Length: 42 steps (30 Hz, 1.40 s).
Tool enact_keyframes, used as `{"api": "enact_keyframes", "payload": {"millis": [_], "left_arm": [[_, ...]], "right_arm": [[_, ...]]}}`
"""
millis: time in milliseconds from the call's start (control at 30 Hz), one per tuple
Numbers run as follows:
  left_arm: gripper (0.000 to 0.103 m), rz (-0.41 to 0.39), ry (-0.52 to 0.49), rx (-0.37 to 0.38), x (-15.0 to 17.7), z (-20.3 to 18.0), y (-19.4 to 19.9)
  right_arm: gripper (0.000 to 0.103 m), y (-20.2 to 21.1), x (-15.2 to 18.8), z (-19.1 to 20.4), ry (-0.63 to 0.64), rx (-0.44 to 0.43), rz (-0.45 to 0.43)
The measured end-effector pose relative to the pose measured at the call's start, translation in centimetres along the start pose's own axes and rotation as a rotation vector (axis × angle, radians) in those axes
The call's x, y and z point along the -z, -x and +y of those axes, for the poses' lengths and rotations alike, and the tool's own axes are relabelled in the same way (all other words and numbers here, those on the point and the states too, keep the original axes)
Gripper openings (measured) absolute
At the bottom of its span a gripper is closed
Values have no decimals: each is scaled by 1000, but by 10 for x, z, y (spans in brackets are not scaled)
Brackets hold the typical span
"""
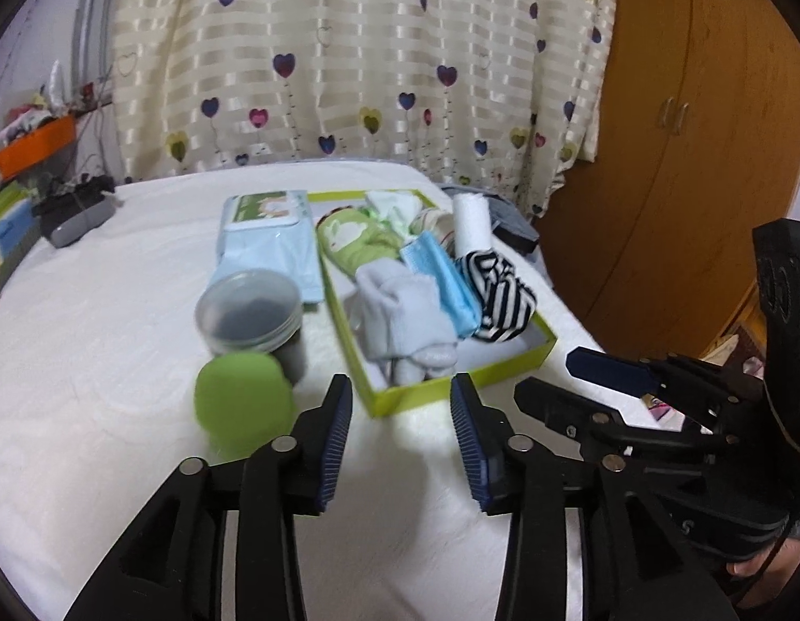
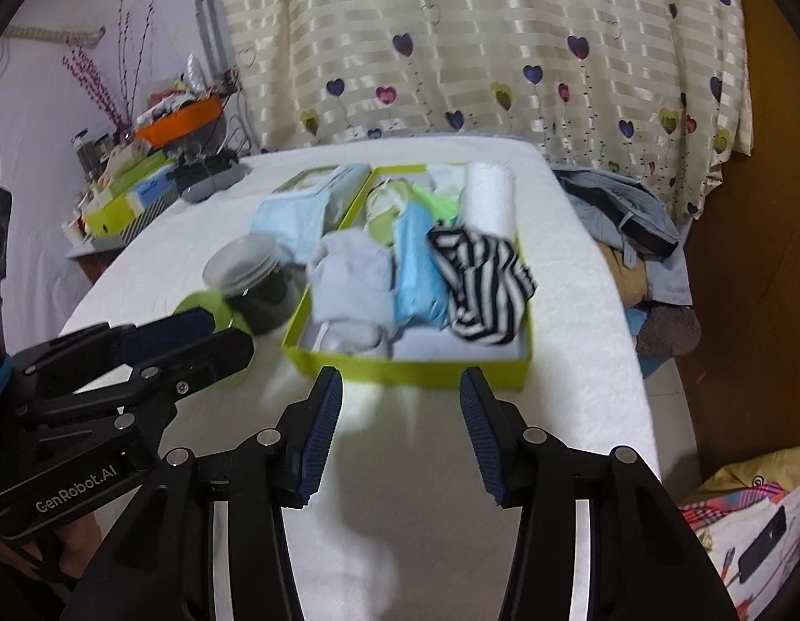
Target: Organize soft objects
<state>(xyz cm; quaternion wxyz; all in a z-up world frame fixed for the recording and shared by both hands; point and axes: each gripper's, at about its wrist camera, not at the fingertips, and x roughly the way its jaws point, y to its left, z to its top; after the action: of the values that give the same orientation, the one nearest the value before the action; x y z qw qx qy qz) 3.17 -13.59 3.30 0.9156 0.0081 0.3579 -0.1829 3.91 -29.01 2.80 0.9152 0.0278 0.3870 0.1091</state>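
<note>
A lime-green box (image 1: 524, 359) (image 2: 400, 370) on the white bed holds soft items: pale grey socks (image 1: 400, 310) (image 2: 353, 274), a blue cloth (image 1: 446, 274) (image 2: 415, 269), a black-and-white striped garment (image 1: 503, 290) (image 2: 477, 284), a green garment (image 1: 358, 243) and a white roll (image 1: 470, 222) (image 2: 490, 196). My left gripper (image 1: 400, 445) is open and empty, just in front of the box. My right gripper (image 2: 402, 429) is open and empty, also before the box's near wall. Each gripper shows in the other's view, the right one (image 1: 607, 388) and the left one (image 2: 193, 336).
A clear-lidded dark jar (image 1: 252, 315) (image 2: 255, 279), a green soft ball (image 1: 242, 403) and a wipes pack (image 1: 268, 233) lie left of the box. Clothes (image 2: 622, 212) are heaped beyond the bed's right edge. A wooden wardrobe (image 1: 684, 155) stands right; a cluttered side table (image 2: 141, 171) stands left.
</note>
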Motion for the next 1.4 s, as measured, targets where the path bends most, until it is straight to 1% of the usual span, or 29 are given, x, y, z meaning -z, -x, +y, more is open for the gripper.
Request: {"api": "enact_keyframes", "payload": {"millis": [33,200,433,533,667,833,1100,1400], "left_arm": [[41,7,-3,-18,2,1,1],[41,10,-6,-36,10,1,4],[41,-8,-37,-115,18,-3,7],[41,-4,-20,-98,18,0,6],[41,6,-13,-104,20,1,3],[41,21,-23,-134,20,0,-2],[41,38,-12,-126,19,2,-7],[41,36,-11,-127,19,3,-7]], "right_arm": [[49,0,2,2,5,-1,4],[49,-1,10,9,19,5,16],[49,-3,17,13,23,10,29],[49,-4,17,14,21,11,31],[49,-6,18,14,30,17,34],[49,-13,18,15,31,23,46],[49,-14,17,15,32,26,49],[49,-13,16,15,33,29,48]]}}
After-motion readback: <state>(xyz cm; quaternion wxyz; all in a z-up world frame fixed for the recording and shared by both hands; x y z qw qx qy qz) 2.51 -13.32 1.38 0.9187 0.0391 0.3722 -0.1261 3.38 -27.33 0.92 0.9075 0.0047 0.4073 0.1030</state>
